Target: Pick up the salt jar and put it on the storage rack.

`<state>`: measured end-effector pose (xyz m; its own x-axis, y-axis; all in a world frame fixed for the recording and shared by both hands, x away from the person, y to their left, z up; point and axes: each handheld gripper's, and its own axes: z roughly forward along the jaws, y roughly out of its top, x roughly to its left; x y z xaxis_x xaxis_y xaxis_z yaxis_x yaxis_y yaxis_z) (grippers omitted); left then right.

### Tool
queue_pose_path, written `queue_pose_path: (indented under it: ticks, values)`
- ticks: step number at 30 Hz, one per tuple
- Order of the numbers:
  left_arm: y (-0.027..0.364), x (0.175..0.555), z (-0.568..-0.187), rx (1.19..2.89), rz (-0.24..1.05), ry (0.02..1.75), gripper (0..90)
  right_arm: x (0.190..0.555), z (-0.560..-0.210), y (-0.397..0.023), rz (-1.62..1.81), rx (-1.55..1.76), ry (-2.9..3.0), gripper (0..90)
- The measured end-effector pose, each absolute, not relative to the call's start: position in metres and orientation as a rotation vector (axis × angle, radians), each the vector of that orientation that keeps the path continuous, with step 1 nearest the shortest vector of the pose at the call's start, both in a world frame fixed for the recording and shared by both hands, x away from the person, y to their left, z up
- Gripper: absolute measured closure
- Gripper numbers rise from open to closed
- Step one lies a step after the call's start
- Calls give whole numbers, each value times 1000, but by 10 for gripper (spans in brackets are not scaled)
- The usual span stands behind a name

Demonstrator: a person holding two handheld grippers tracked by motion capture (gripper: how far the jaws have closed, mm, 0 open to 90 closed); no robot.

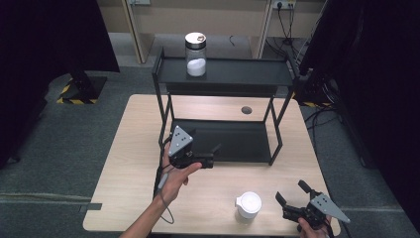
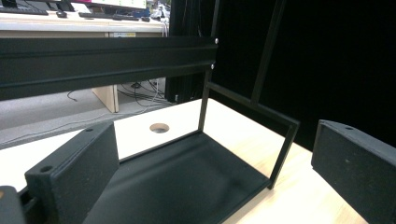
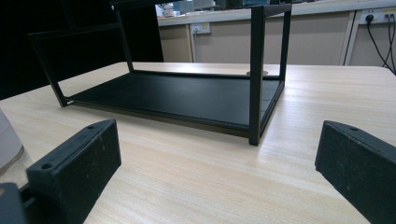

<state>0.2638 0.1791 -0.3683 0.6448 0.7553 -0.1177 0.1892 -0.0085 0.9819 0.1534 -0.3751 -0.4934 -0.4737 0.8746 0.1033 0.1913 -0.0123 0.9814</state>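
White round lidded cup (image 3: pixel 8 140) cut off by right gripper view's left edge, glass jar's (image 1: pixel 195 54) white contents unidentifiable on black metal rack (image 1: pixel 223 73), right gripper (image 1: pixel 293 194) partly cropped at bottom edge

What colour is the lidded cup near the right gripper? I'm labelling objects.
White cup, seen best in the high view.
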Motion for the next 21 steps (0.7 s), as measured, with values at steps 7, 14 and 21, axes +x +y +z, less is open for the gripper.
queue_pose_path:
  ticks: [7, 14, 21]
  values:
    - [180, 260, -383, 1562, 522, 807, 2, 154, -493, -375, 1529, 1112, 1695, 3]
    - [180, 254, -398, 1577, 511, 794, 2, 154, -494, -375, 1530, 1112, 1695, 3]
    - [180, 251, -413, 1580, 491, 797, 2, 154, -494, -375, 1530, 1113, 1696, 3]
